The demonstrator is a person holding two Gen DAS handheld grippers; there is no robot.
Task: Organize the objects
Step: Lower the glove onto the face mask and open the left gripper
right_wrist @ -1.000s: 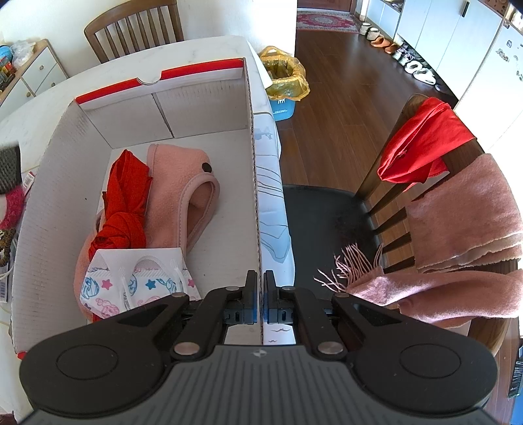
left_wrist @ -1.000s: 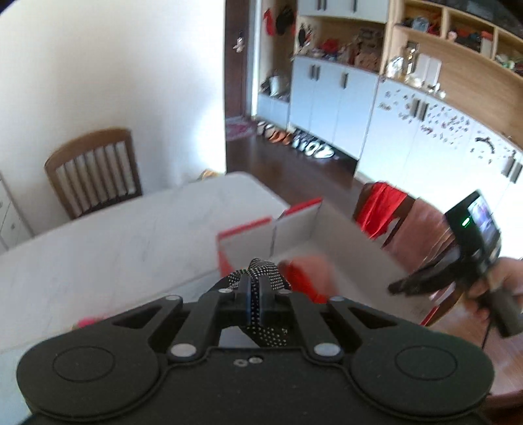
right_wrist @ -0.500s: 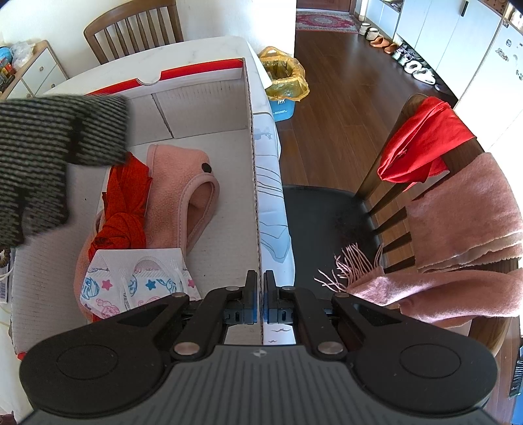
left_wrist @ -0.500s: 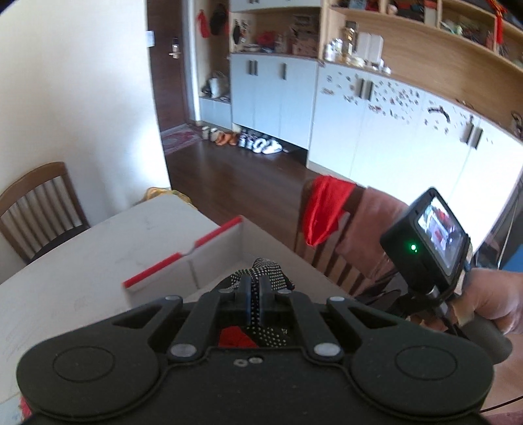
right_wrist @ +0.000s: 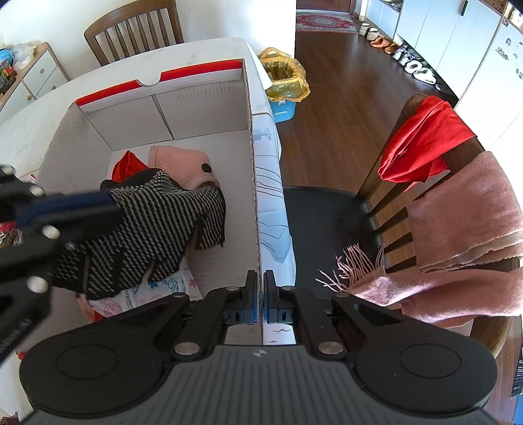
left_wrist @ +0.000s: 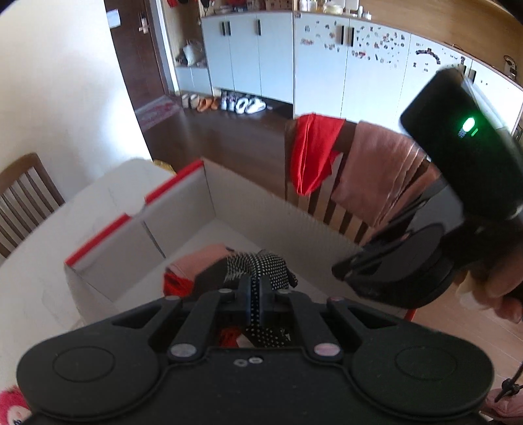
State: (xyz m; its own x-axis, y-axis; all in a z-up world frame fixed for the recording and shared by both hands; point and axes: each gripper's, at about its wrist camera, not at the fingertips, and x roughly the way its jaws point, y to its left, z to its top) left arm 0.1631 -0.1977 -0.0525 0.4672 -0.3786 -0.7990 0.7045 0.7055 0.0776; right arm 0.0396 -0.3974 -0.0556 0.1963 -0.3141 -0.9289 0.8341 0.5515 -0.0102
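My left gripper [left_wrist: 258, 294] is shut on a black-and-white knit cloth [left_wrist: 258, 266], which hangs inside the open white cardboard box [left_wrist: 183, 209]. In the right wrist view the left gripper [right_wrist: 111, 204] comes in from the left, and the knit cloth [right_wrist: 157, 225] drapes over a pink fleece item [right_wrist: 183, 163], a red cloth [right_wrist: 127, 163] and a star-print item [right_wrist: 163, 287] in the box. My right gripper [right_wrist: 260, 296] is shut on the box's right wall [right_wrist: 253, 183].
A wooden chair [right_wrist: 385, 196] beside the box carries a red cloth [right_wrist: 425, 144] and a pink fringed scarf [right_wrist: 464, 229]. A bin with a yellow bag [right_wrist: 284, 81] stands on the wood floor. Another chair [right_wrist: 137, 29] is behind the white table [right_wrist: 42, 108].
My left gripper has carried the knit cloth from the left over the box and lowered it onto the items inside. My right gripper has stayed clamped on the box wall.
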